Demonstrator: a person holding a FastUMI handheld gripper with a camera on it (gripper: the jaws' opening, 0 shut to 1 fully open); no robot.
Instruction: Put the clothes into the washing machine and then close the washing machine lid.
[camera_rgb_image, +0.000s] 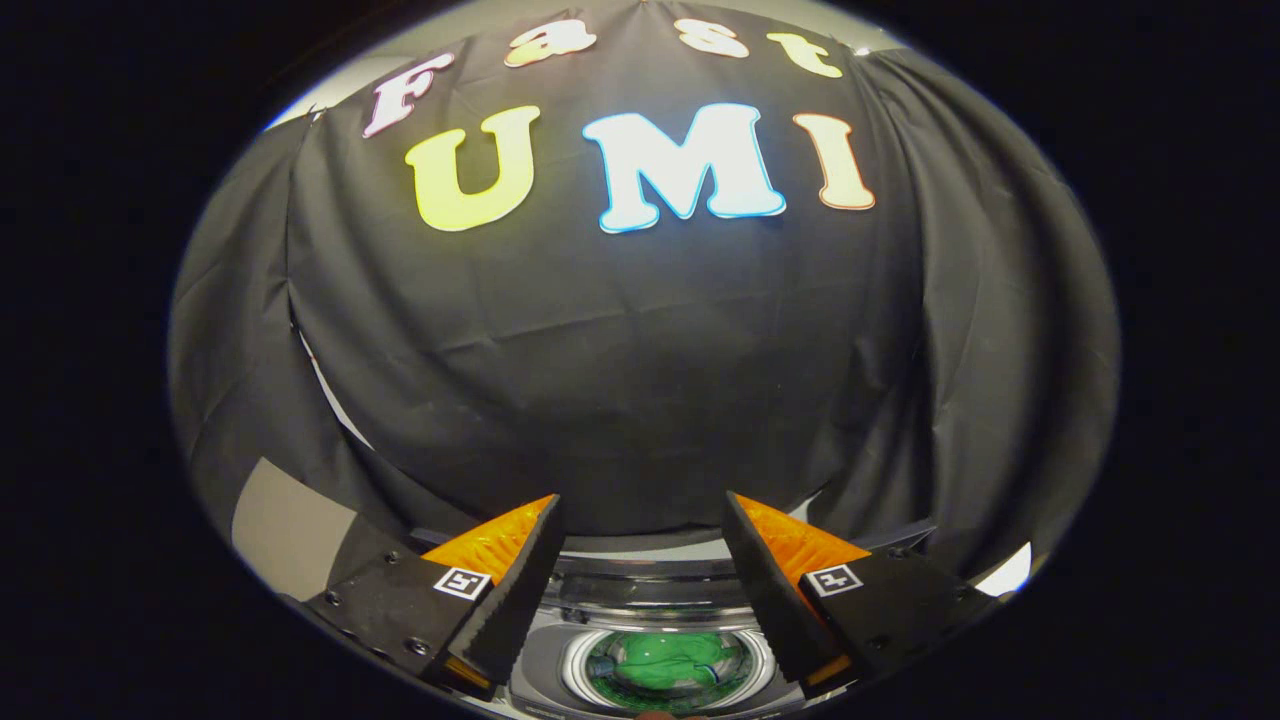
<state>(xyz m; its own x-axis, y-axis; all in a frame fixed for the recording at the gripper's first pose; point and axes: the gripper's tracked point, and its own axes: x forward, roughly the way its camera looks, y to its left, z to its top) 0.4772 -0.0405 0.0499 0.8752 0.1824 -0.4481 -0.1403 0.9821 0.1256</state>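
Two fingers of gripper (640, 505) spread wide, nothing held. Below them washer (660, 600), lid up, green clothes (668, 662) in drum. No legible label on washer.

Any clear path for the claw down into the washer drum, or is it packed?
The claw is open, nothing between its fingers. Straight below that gap, the round opening of the silver top-loading washing machine looks unobstructed, bordered by the chrome drum rim. Inside it is crowded: the green garment covers most of the visible drum floor, leaving only a thin ring along the rim.
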